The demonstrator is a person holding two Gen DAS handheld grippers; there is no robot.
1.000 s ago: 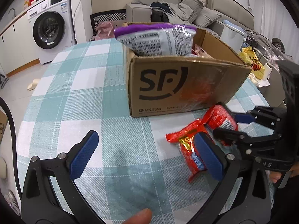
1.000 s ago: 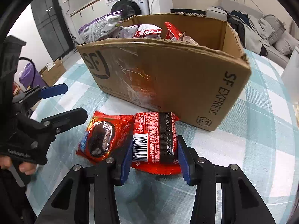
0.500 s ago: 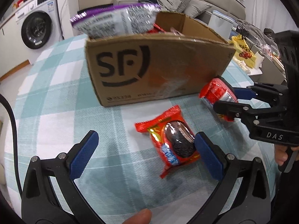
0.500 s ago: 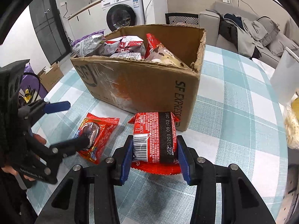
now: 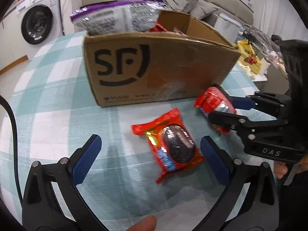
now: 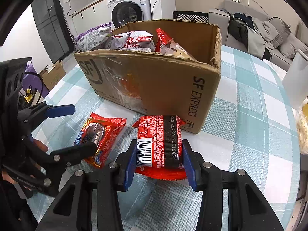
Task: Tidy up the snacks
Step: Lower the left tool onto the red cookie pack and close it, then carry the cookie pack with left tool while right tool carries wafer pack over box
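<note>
A red cookie pack (image 5: 173,148) (image 6: 102,134) lies flat on the checked table, in front of the SF cardboard box (image 5: 154,71) (image 6: 157,84). My left gripper (image 5: 150,140) (image 6: 84,127) is open, and the pack lies between its blue pads without touching them. My right gripper (image 6: 158,144) (image 5: 231,109) is shut on a second red snack pack (image 6: 154,129) (image 5: 213,102), held by its sides close to the box's near corner. The box is full of snacks, with a purple bag (image 5: 115,17) (image 6: 92,36) sticking out at its left end.
The teal-and-white checked tablecloth (image 6: 250,115) runs bare to the right of the box. A yellow bag (image 5: 248,57) and a white container (image 6: 296,80) stand at the table's right side. A washing machine (image 6: 130,9) and a sofa (image 5: 192,2) are behind.
My left gripper came in over the cookie pack, which now lies between its open fingers. The right gripper kept its grip on its pack and drew back a little from the box.
</note>
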